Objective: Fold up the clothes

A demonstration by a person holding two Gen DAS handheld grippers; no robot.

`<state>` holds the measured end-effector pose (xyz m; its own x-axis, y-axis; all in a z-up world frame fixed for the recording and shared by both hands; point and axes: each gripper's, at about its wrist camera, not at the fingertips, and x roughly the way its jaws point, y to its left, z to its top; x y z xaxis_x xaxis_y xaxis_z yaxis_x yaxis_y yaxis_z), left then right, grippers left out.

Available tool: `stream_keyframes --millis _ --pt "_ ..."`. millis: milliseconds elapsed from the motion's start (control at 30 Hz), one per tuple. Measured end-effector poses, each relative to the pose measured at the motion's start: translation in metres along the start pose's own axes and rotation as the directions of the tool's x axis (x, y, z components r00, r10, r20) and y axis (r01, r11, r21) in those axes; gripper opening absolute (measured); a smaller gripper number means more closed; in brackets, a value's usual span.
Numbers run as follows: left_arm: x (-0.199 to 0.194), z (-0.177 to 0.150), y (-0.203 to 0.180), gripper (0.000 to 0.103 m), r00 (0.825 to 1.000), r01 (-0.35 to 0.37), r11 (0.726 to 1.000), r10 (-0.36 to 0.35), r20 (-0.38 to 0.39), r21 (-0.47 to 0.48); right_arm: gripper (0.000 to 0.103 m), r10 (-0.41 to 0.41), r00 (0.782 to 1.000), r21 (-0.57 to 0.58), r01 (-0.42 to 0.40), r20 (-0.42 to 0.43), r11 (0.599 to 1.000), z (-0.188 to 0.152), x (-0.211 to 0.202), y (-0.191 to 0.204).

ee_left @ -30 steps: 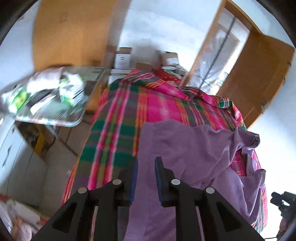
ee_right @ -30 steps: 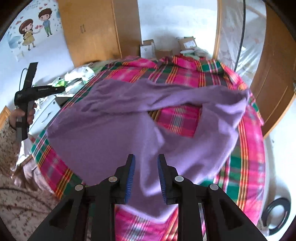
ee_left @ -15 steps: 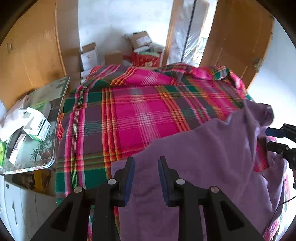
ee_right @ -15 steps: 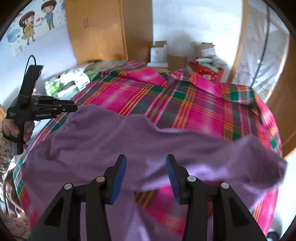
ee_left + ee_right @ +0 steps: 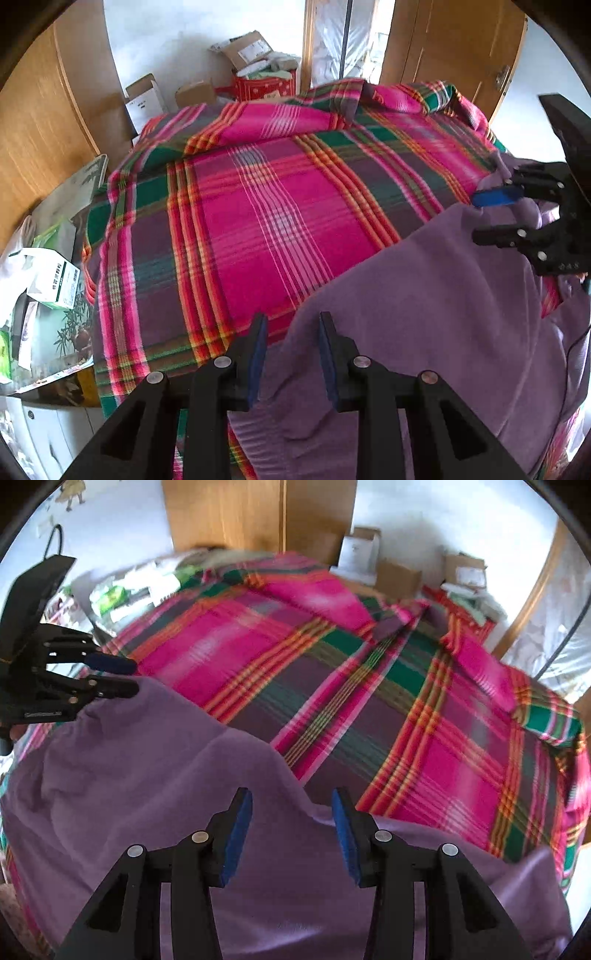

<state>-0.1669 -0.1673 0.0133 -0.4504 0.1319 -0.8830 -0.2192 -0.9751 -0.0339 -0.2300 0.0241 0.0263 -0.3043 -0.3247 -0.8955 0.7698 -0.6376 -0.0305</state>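
Now both the left gripper (image 5: 290, 338) and right gripper (image 5: 291, 818) hover parted, empty, over the purple garment (image 5: 147, 775).

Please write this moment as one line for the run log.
task: fold clothes | left gripper: open, empty | right gripper: open, empty | purple garment: spread on plaid bed cover, released

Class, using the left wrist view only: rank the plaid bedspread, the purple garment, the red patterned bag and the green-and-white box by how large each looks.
1. plaid bedspread
2. purple garment, though it lies nearer the camera, so its share is exaggerated
3. and 4. red patterned bag and green-and-white box: they look alike; the box is nearer, so I leave them unranked.
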Motion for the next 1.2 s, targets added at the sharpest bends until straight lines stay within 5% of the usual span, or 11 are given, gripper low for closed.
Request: stream_keyframes --millis 200,300,400,800,1033,1200 --pt "0.003 -0.004 0.001 0.028 1.000 0.029 1.000 -0.028 0.011 -0.008 0.043 0.037 0.999 0.008 -0.037 -0.014 0.999 0.000 0.014 -0.002" --pt "0.003 -0.005 0.002 0.013 1.000 0.017 1.000 -0.017 0.015 -0.009 0.014 0.040 0.999 -0.006 -0.040 0.000 0.999 0.000 0.013 0.003" --pt "-0.001 -0.006 0.005 0.004 1.000 0.016 0.999 -0.015 0.021 -0.031 0.005 0.026 0.999 -0.021 -0.026 0.020 0.999 0.003 0.010 0.009" --pt "-0.041 -0.016 0.052 0.004 0.987 -0.069 0.976 0.097 0.128 -0.209 0.004 -0.088 0.977 0.017 0.086 0.194 0.996 0.046 -0.008 0.023" --pt "-0.041 -0.016 0.070 0.004 0.984 -0.091 0.961 0.127 0.123 -0.262 0.004 -0.133 0.970 0.033 0.129 0.202 0.991 0.081 0.014 0.029" --pt "-0.025 -0.020 0.076 0.004 0.988 -0.100 0.954 0.127 0.082 -0.282 0.005 -0.149 0.980 0.010 0.149 0.134 0.989 0.084 0.041 0.036"
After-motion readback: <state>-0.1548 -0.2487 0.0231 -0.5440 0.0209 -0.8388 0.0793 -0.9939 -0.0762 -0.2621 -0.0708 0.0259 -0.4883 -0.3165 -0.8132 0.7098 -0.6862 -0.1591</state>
